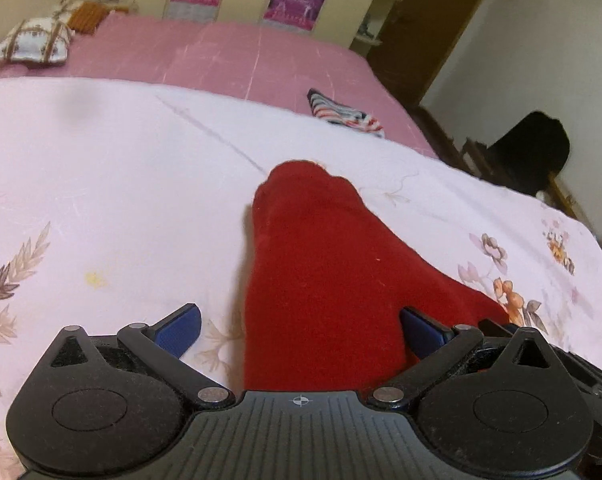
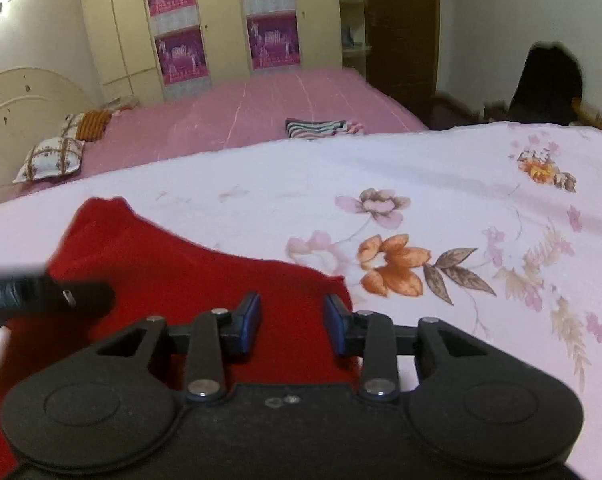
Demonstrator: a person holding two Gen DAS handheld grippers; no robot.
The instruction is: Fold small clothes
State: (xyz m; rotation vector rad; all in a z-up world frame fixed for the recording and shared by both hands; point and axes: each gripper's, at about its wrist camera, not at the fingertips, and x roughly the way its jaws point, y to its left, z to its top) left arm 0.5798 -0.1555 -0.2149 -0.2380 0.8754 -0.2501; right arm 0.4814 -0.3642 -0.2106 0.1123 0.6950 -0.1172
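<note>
red garment (image 1: 321, 280) flat on flowered sheet (image 1: 101, 180), spread for folding | left gripper (image 1: 301, 328) jaws wide, cloth between, ungripped | right gripper (image 2: 292, 320) part-open above hem, nothing held

Black grippers, blue-padded fingers (image 1: 181, 330)

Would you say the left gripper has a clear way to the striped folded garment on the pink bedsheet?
Probably yes: the left gripper stands open, and beyond the red cloth only bare floral sheet lies before the striped folded garment.
</note>
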